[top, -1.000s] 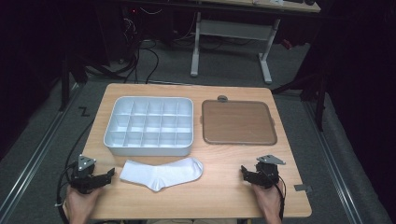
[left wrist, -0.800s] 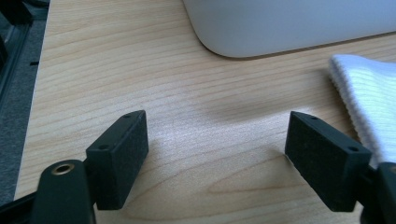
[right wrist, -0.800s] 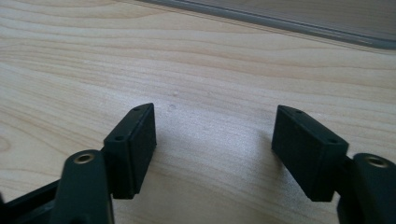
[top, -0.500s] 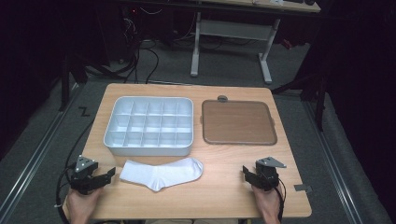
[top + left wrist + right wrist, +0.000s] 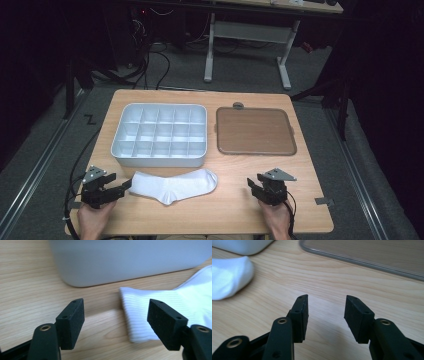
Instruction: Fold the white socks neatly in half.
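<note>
Two hand-held grippers rest at the near edge of a wooden table point(image 5: 240, 210), a white sock point(image 5: 175, 184) between them.

High view: the sock lies flat near the table's front edge, left of centre, just in front of the white compartment tray point(image 5: 159, 135) — a brown-lined tray point(image 5: 255, 131) sits beside that toward the right edge. The left gripper point(image 5: 124, 186) is by the front left corner, its tips at the sock's cuff; the right gripper point(image 5: 252, 186) is near the front right, well apart from the sock's toe.
Left gripper view: jaws spread wide, empty, the ribbed cuff point(image 5: 147, 312) lying between them on the wood, the tray wall point(image 5: 125, 260) behind.
Right gripper view: jaws parted over bare wood, holding nothing — sock toe point(image 5: 229, 277) at far left, brown tray's rim point(image 5: 362, 261) ahead.
</note>
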Demonstrator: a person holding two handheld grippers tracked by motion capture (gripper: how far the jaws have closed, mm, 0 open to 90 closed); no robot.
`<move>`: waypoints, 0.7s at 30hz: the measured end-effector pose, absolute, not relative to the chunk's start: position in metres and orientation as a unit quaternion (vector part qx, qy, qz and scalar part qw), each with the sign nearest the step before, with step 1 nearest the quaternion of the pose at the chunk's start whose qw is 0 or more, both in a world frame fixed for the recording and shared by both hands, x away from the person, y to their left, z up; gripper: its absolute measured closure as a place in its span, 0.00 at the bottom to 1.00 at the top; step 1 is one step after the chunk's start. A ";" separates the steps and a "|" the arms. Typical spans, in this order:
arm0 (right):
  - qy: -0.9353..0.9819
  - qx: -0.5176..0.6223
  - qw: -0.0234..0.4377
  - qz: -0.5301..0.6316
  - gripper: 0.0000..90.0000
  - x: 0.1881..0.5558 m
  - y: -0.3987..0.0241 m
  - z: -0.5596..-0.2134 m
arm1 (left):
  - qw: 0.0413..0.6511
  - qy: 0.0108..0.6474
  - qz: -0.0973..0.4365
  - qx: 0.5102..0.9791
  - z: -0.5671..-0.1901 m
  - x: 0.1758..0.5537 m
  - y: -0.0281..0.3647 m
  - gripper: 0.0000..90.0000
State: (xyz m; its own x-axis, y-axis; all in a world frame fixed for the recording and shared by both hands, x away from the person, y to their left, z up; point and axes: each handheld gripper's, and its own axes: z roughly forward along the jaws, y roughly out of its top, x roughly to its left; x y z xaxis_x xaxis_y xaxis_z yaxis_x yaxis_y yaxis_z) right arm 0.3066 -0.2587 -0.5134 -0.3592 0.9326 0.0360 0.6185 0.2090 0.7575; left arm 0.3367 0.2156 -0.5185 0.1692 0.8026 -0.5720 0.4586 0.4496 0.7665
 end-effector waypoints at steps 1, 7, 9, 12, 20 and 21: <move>0.748 0.515 0.214 0.359 0.63 0.307 -0.252 -0.513 | 0.575 0.627 0.147 0.505 -0.518 0.337 0.214 0.35; 0.762 0.491 0.193 0.375 0.65 0.311 -0.230 -0.511 | 0.564 0.638 0.130 0.508 -0.520 0.340 0.202 0.37; 0.766 0.483 0.188 0.380 0.66 0.312 -0.224 -0.510 | 0.558 0.640 0.127 0.513 -0.523 0.341 0.198 0.37; 0.772 0.473 0.179 0.384 0.66 0.313 -0.214 -0.510 | 0.549 0.646 0.128 0.514 -0.526 0.344 0.193 0.38; 0.786 0.446 0.165 0.394 0.67 0.320 -0.189 -0.508 | 0.536 0.651 0.133 0.521 -0.530 0.346 0.188 0.42; 0.788 0.443 0.164 0.395 0.67 0.321 -0.185 -0.507 | 0.534 0.652 0.134 0.522 -0.531 0.347 0.187 0.43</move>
